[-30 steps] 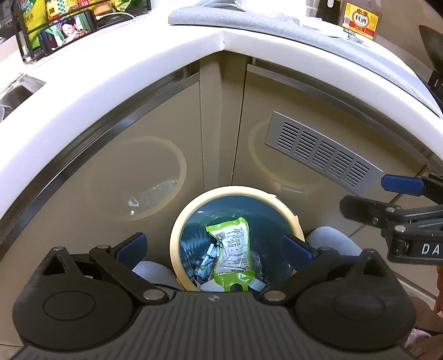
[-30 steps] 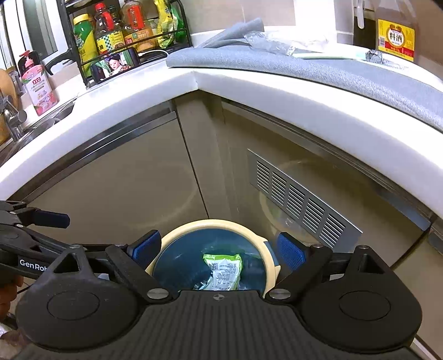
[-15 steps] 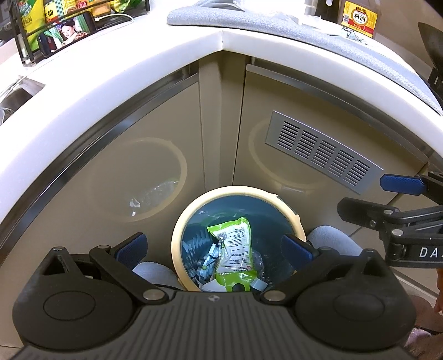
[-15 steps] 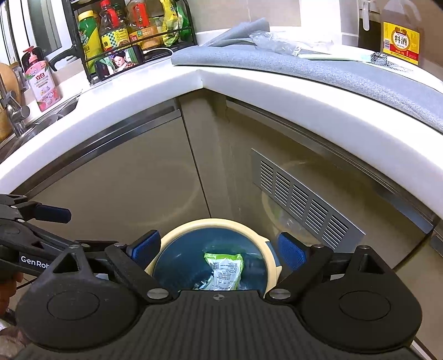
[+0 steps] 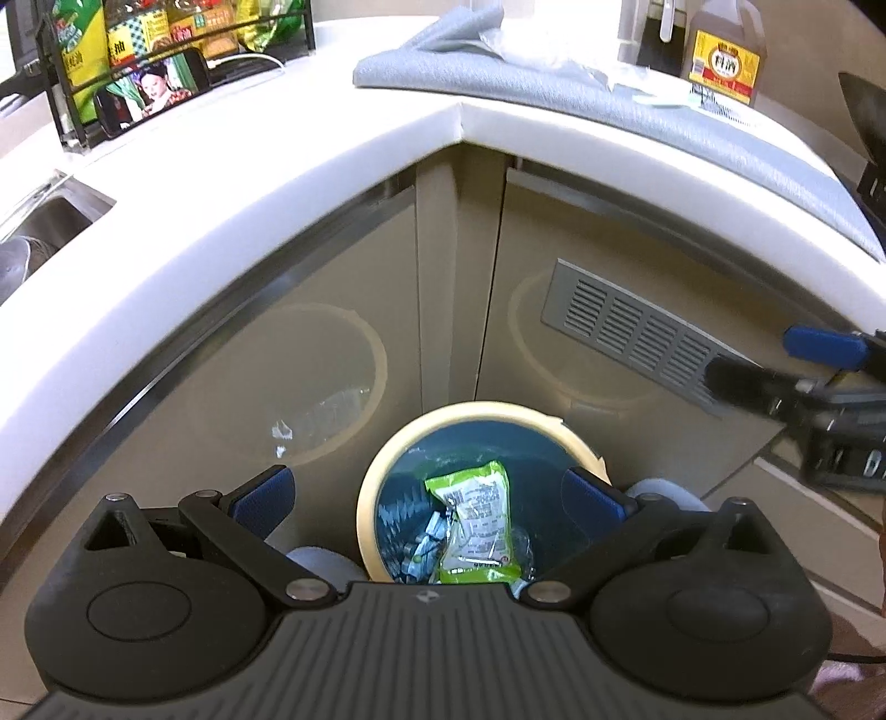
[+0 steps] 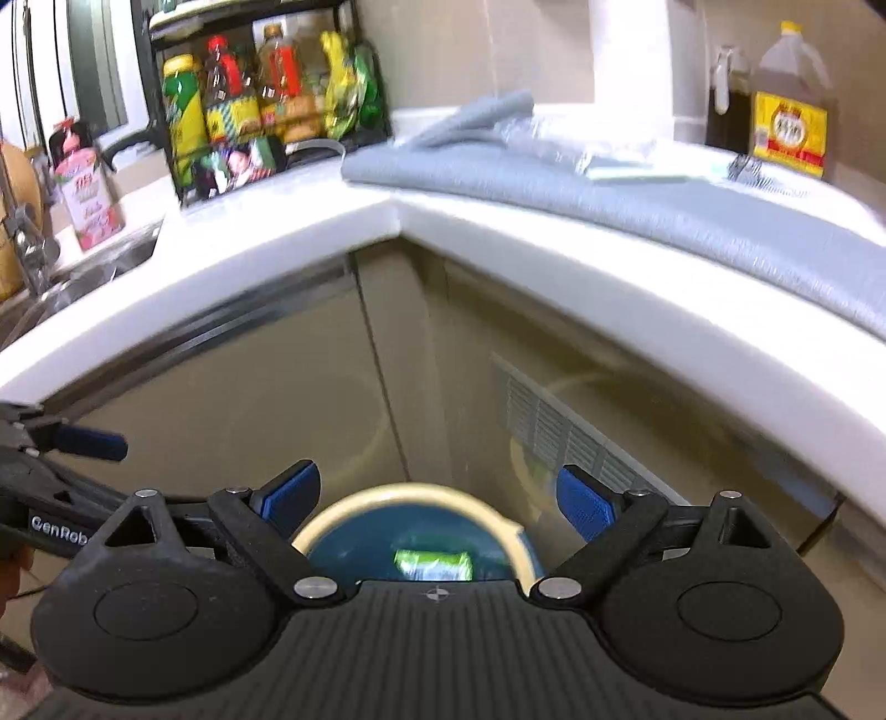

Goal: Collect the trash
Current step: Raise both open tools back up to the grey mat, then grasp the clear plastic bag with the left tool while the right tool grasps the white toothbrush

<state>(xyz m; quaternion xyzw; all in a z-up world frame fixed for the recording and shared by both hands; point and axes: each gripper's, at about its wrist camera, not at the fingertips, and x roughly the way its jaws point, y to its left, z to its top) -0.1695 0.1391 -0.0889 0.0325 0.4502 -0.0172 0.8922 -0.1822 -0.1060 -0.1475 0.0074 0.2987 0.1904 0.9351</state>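
A round trash bin (image 5: 387, 459) with a cream rim and blue liner stands on the floor in the cabinet corner. A green and white snack wrapper (image 5: 479, 520) lies inside it on other small scraps. My left gripper (image 5: 426, 498) is open and empty above the bin. My right gripper (image 6: 437, 498) is open and empty, also above the bin (image 6: 498, 523), with the wrapper (image 6: 432, 565) showing below. On the counter, a clear plastic wrapper (image 5: 531, 47) and a small scrap (image 5: 664, 99) lie on a grey cloth (image 5: 692, 133).
The white L-shaped counter (image 5: 310, 160) overhangs the bin. A black rack with bottles (image 6: 266, 105) stands at its back left, a sink (image 5: 33, 232) at left, a yellow-labelled jug (image 6: 789, 116) at back right. A vent grille (image 5: 648, 327) sits in the right cabinet door.
Both grippers have lifted and tilted up, so more of the counter top shows. The right wrist view is blurred with motion. The wrapper stays in the bin.
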